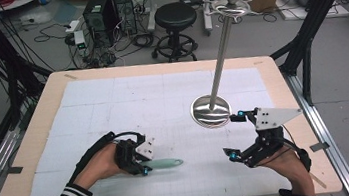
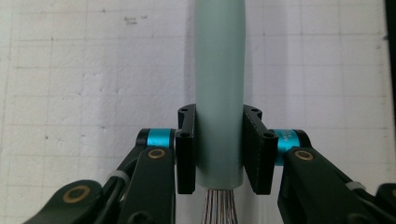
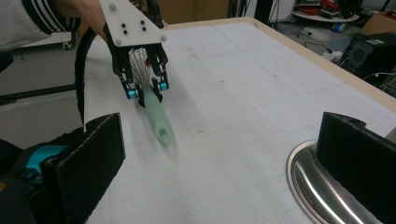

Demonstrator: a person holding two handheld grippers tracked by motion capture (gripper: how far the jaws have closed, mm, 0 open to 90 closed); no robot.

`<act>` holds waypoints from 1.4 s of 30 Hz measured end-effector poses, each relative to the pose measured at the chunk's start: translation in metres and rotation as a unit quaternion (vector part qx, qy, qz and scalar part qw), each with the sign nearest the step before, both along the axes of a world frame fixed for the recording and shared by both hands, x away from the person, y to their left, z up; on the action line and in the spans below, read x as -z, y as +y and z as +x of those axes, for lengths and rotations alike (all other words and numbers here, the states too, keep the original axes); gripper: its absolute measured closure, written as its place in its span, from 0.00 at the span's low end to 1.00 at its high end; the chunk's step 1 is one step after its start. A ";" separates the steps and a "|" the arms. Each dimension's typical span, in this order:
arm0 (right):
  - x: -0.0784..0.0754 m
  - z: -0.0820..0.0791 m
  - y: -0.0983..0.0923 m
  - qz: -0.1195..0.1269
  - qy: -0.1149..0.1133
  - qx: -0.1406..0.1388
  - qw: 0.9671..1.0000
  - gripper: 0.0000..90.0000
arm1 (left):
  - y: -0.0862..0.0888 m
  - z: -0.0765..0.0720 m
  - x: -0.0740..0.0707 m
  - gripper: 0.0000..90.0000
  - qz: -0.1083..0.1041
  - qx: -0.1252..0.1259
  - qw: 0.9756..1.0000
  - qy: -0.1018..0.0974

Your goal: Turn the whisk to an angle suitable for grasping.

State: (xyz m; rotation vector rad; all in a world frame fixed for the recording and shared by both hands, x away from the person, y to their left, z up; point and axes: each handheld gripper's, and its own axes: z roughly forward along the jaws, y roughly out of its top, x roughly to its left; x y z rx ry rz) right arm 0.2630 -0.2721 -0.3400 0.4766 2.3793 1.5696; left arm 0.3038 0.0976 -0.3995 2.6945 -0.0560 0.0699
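Note:
A whisk with a pale green handle lies low over the white mat at the front left. My left gripper is shut on the whisk handle near its wire end, both pads pressing its sides. The whisk's wire loops sit under the left gripper, seen from the right gripper view. My right gripper stands open at the front right, its jaws wide apart with nothing between them. A metal stand with a round base and a tall pole is just beyond it.
The stand's shiny base lies close to the right gripper's far jaw. The pole carries hooks at its top. The wooden table edge runs along the right. A stool and computers stand on the floor behind.

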 end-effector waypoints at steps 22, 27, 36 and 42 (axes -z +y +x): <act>0.000 0.001 -0.002 0.002 -0.002 0.001 1.000 0.01 | 0.016 -0.008 -0.045 0.77 -0.134 -0.003 0.991 0.015; 0.000 0.000 -0.002 0.001 -0.003 0.003 1.000 0.01 | 0.019 -0.008 -0.053 0.77 -0.156 0.004 0.988 0.015; 0.002 0.001 -0.004 0.002 0.004 0.004 1.000 0.01 | 0.025 -0.006 -0.072 0.77 -0.232 0.004 0.972 0.030; 0.002 0.003 -0.002 0.002 0.003 0.003 1.000 0.01 | 0.030 -0.007 -0.082 0.77 -0.256 0.008 0.966 0.026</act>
